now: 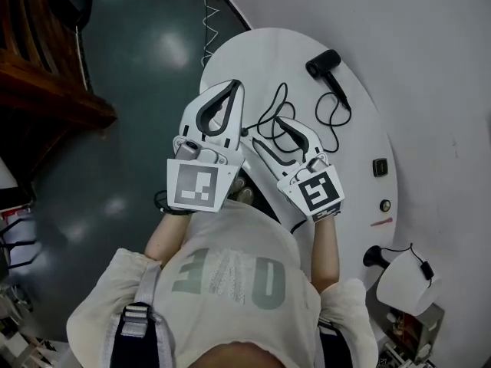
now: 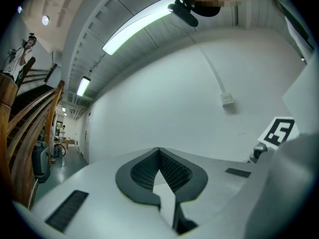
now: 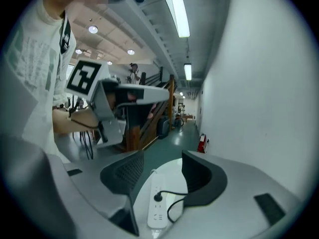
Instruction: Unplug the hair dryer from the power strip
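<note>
Our left gripper point(image 2: 159, 151) is clamped shut on nothing, our right gripper point(image 3: 162, 158) stands wide apart and empty over the table point(image 1: 253, 60), the strip point(image 3: 155, 215) with a black plug point(image 3: 158, 197) in it showing between its jaws, the dryer point(image 1: 326, 65) lying beyond.

pale lettered t-shirt point(image 1: 230, 274), white left gripper point(image 1: 234, 87)
</note>
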`<state>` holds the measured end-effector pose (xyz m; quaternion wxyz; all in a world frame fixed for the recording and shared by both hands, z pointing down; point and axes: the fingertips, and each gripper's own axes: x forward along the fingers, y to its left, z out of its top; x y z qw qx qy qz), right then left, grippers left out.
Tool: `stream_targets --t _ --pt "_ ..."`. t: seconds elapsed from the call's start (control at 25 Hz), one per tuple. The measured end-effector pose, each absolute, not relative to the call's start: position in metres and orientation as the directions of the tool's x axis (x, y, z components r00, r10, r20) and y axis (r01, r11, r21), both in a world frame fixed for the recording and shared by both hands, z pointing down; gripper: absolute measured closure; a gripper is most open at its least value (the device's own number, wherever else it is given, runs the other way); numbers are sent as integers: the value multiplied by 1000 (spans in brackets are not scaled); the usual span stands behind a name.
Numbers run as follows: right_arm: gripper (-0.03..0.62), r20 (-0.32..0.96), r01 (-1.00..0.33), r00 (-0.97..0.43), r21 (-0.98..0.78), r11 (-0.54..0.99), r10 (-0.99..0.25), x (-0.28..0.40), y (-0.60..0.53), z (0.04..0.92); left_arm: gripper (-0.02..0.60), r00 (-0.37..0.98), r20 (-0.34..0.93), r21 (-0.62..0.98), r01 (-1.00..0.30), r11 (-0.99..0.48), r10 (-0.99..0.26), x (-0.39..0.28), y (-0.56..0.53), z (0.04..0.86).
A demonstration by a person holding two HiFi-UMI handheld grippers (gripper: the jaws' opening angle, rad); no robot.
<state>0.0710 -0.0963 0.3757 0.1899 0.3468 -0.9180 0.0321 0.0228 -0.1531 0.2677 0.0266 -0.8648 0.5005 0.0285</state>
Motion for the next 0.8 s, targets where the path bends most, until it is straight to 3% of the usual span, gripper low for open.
stream_targets --t 0.2,0.4,0.8 --pt "321 612 -598 -618 41 800 -493 70 -92 477 575 477 -57 -7 -879 -477 -877 13 -152 279" --pt "319 767 -550 -517 44 834 -380 80 -91 552 575 470 -37 -9 -882 -470 -882 10 -151 289" --pt "344 840 -595 -460 -51 802 -288 78 -91 598 575 478 18 6 -878 -478 -878 12 -159 311"
